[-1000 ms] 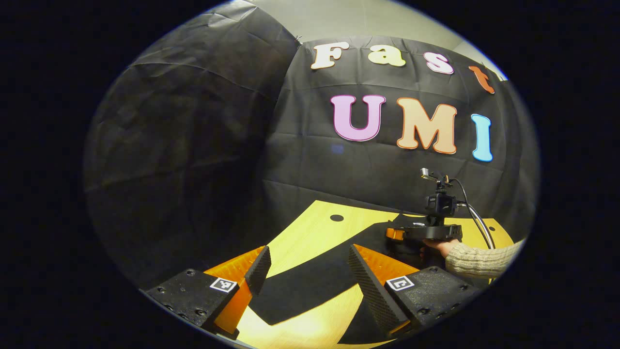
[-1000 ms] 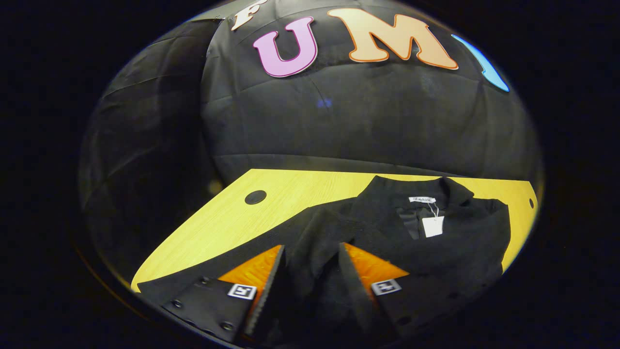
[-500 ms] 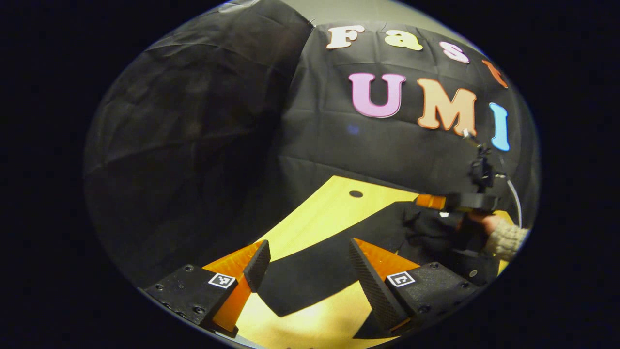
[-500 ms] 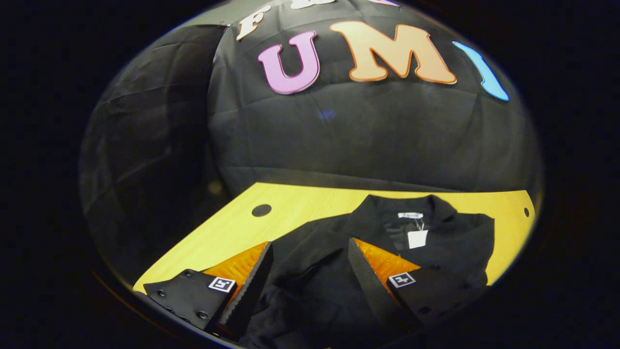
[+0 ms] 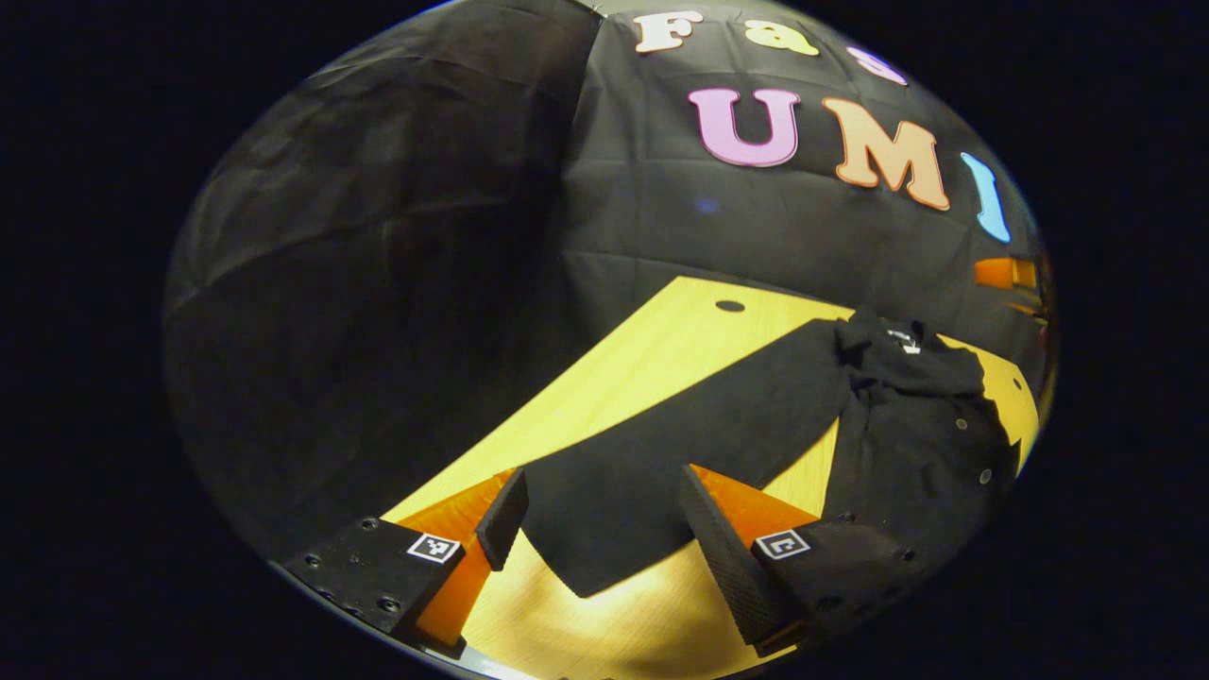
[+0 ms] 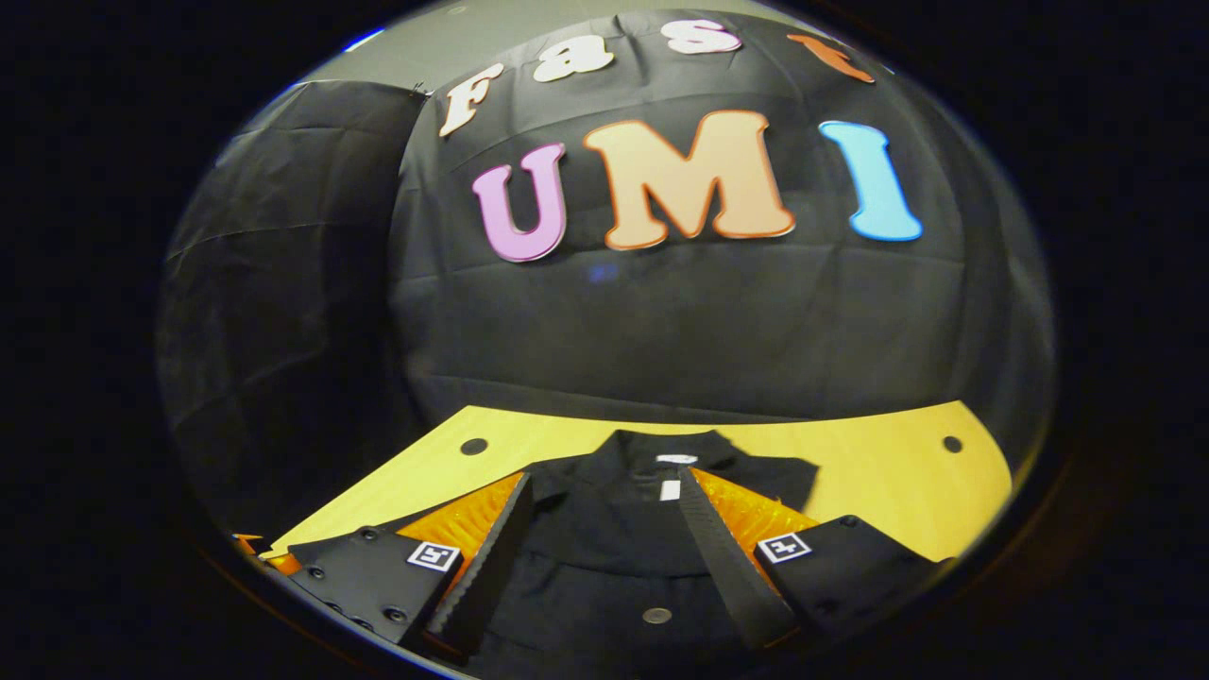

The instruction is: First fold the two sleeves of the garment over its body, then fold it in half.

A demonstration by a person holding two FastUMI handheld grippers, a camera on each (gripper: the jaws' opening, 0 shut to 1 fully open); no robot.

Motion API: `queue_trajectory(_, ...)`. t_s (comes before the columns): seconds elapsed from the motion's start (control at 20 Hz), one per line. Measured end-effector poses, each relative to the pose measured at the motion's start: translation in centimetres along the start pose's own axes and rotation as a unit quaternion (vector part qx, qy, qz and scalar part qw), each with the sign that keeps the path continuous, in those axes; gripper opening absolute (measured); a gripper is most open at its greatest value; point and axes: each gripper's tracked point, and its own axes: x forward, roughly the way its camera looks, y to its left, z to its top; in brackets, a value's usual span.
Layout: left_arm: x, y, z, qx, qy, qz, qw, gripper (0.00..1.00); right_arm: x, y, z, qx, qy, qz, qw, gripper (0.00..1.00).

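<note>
The black garment (image 5: 907, 416) lies spread on the desk (image 5: 652, 349), one sleeve (image 5: 680, 444) stretched out flat toward the left gripper (image 5: 604, 529), whose fingers are spread apart astride the cuff, ready to pinch it. The right gripper (image 6: 604, 548) hovers over the body with fingers also spread, holding nothing.

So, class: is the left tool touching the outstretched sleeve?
Cannot tell. In the left gripper view the left tool stands open astride the sleeve, with no plain gap or contact.

Both tongs (image 5: 604, 529) (image 6: 600, 548) agape, empty.
</note>
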Motion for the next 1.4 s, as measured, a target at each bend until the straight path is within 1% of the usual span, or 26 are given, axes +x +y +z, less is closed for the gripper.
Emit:
queue_trajectory(0.1,0.9,-0.4,-1.8,0.002,0.024,-0.006,1.0,0.97,-2.4,-2.9,1.4,0.006,-0.027,-0.029,0.999,0.98)
queue_trajectory(0.15,1.1,-0.4,-2.2,0.003,0.031,-0.004,1.0,0.97,-3.6,-4.3,1.7,0.009,-0.034,-0.042,0.998,0.95)
queue_trajectory(0.2,1.4,-0.3,-2.4,0.002,0.034,0.0,0.999,0.98,-4.8,-5.7,1.7,0.011,-0.037,-0.058,0.998,0.98)
queue_trajectory(0.25,1.5,-0.2,-2.6,-0.001,0.034,0.0,0.999,0.98,-6.0,-7.1,1.8,0.013,-0.042,-0.074,0.996,0.95)
queue_trajectory(0.3,1.5,-0.2,-2.6,-0.003,0.037,0.001,0.999,0.98,-7.0,-8.4,2.0,0.015,-0.047,-0.088,0.995,0.98)
queue_trajectory(0.4,1.7,-0.1,-3.2,-0.007,0.047,0.006,0.999,0.97,-8.8,-10.2,1.7,0.019,-0.046,-0.108,0.993,0.97)
queue_trajectory(0.45,1.7,0.0,-3.4,-0.01,0.052,0.007,0.999,0.97,-9.6,-10.6,1.5,0.016,-0.042,-0.111,0.993,0.97)
queue_trajectory(0.5,1.8,0.0,-3.6,-0.014,0.057,0.007,0.998,0.97,-10.3,-11.1,1.6,0.006,-0.045,-0.116,0.992,0.94)
queue_trajectory(0.55,1.8,0.1,-4.0,-0.016,0.064,0.008,0.998,0.97,-11.0,-11.5,1.7,-0.001,-0.047,-0.12,0.992,0.97)
queue_trajectory(0.6,1.8,0.4,-4.1,-0.013,0.065,0.01,0.998,0.98,-11.5,-11.6,2.0,-0.003,-0.052,-0.12,0.991,0.98)
queue_trajectory(0.65,2.0,0.5,-4.4,-0.01,0.062,0.011,0.998,0.98,-12.0,-11.6,2.1,-0.003,-0.055,-0.119,0.991,0.97)
queue_trajectory(0.7,2.0,0.4,-4.5,-0.01,0.062,0.011,0.998,0.98,-12.3,-11.6,2.0,-0.001,-0.054,-0.118,0.991,0.94)
queue_trajectory(0.8,1.9,0.4,-4.4,-0.011,0.058,0.014,0.998,0.98,-13.0,-11.9,1.4,0.001,-0.046,-0.12,0.992,0.98)
queue_trajectory(0.85,1.9,0.4,-4.5,-0.012,0.056,0.014,0.998,0.98,-13.3,-12.0,1.2,0.004,-0.041,-0.118,0.992,0.98)
queue_trajectory(0.9,1.9,0.3,-4.4,-0.013,0.055,0.013,0.998,0.98,-13.5,-12.0,1.0,0.009,-0.039,-0.117,0.992,0.95)
queue_trajectory(0.95,1.9,0.5,-4.4,-0.011,0.056,0.016,0.998,0.97,-13.8,-12.1,0.9,0.015,-0.039,-0.116,0.992,0.98)
queue_trajectory(1.05,2.0,0.1,-4.5,-0.005,0.059,0.004,0.998,0.93,-14.5,-12.5,0.9,0.024,-0.042,-0.119,0.992,0.98)
queue_trajectory(1.1,1.9,-0.4,-4.4,0.001,0.06,-0.004,0.998,0.81,-15.0,-12.7,1.1,0.027,-0.045,-0.123,0.991,0.98)
queue_trajectory(1.15,2.0,-1.1,-4.3,0.004,0.06,-0.011,0.998,0.75,-15.3,-13.0,1.2,0.029,-0.05,-0.126,0.99,0.98)
queue_trajectory(1.2,2.1,-1.4,-4.2,0.004,0.06,-0.013,0.998,0.6,-15.6,-13.2,1.4,0.031,-0.054,-0.128,0.99,0.97)
queue_trajectory(1.35,2.1,-1.9,-4.1,-0.009,0.051,-0.011,0.999,0.29,-16.6,-14.1,1.9,0.037,-0.064,-0.134,0.988,1.0)
queue_trajectory(1.4,2.2,-1.9,-4.1,-0.015,0.05,-0.009,0.999,0.2,-16.9,-14.4,2.0,0.039,-0.066,-0.137,0.988,0.94)
